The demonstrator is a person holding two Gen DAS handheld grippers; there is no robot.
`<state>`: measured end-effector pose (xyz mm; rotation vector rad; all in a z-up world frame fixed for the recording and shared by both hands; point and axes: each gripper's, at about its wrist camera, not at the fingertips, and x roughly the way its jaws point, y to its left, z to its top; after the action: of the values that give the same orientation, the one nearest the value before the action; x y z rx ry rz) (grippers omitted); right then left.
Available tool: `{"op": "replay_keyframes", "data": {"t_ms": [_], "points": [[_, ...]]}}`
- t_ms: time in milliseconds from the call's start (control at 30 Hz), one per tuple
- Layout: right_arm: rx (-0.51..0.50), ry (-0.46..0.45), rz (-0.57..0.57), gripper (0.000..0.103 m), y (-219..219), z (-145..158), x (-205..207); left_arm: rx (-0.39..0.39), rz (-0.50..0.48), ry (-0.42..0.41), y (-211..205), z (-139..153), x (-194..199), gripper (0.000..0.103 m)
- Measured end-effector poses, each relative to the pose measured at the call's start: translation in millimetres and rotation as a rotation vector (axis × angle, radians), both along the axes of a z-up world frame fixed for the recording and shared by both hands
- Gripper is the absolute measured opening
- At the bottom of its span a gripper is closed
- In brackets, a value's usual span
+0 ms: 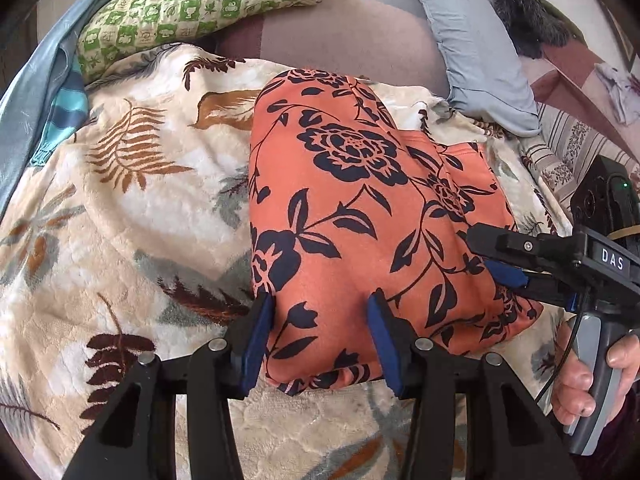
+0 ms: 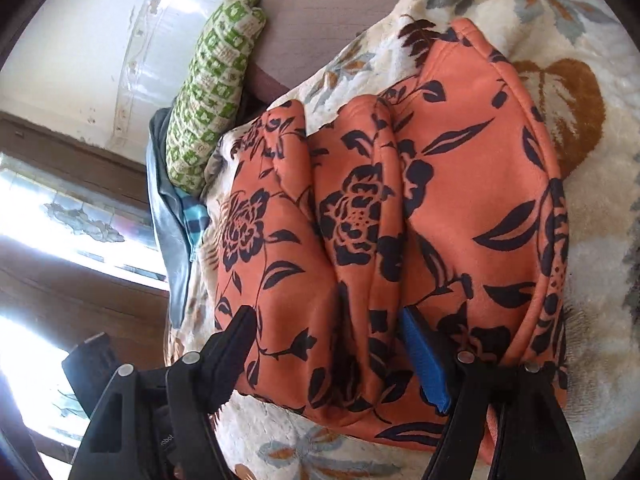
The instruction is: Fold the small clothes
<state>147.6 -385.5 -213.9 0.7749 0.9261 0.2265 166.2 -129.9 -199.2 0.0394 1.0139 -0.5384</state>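
An orange garment [image 1: 352, 208] with a dark floral print lies folded on a cream leaf-patterned blanket [image 1: 132, 208]. My left gripper [image 1: 320, 312] is open, its blue-padded fingers straddling the garment's near edge. My right gripper [image 1: 492, 252] reaches in from the right in the left wrist view, resting over the garment's right side. In the right wrist view the right gripper [image 2: 328, 332] is open, its fingers spread over the bunched folds of the garment [image 2: 440, 200].
A green-checked pillow [image 1: 200, 4] and blue cloth [image 1: 36, 92] lie at the back left. A grey-blue pillow [image 1: 472, 48] and a dark furry item [image 1: 524, 20] lie at the back right. A striped sheet [image 1: 568, 148] shows on the right.
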Motion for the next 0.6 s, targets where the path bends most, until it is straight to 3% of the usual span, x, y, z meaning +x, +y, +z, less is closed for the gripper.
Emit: {"op": "replay_keyframes", "data": {"t_ms": [33, 67, 100, 133, 200, 333, 433, 500, 600], "points": [[-0.018, -0.015, 0.023, 0.076, 7, 3, 0, 0.006, -0.003, -0.004, -1, 0, -1, 0.049], [-0.036, -0.039, 0.05, 0.068, 15, 5, 1, 0.015, -0.005, -0.009, -2, 0, -3, 0.049], [-0.089, -0.059, 0.061, 0.045, 22, 8, 1, 0.025, -0.005, -0.012, -2, -1, -4, 0.049], [-0.163, -0.068, 0.068, 0.031, 29, 11, 1, 0.028, -0.007, -0.011, -2, -1, -6, 0.049], [-0.204, -0.07, 0.079, 0.02, 34, 10, -2, 0.023, -0.004, -0.007, -1, 0, -8, 0.049], [-0.211, -0.164, 0.027, 0.013, 24, 36, -19, -0.032, -0.009, -0.009, 2, 16, -14, 0.049], [-0.216, -0.246, -0.012, 0.012, 7, 63, -37, -0.063, -0.038, -0.088, -5, 42, -22, 0.049], [-0.219, -0.235, -0.062, 0.012, -8, 67, -50, -0.065, -0.059, -0.129, -11, 55, -26, 0.049], [-0.179, -0.146, -0.077, 0.012, -33, 55, -65, -0.08, -0.086, -0.142, -23, 61, -27, 0.05]]}}
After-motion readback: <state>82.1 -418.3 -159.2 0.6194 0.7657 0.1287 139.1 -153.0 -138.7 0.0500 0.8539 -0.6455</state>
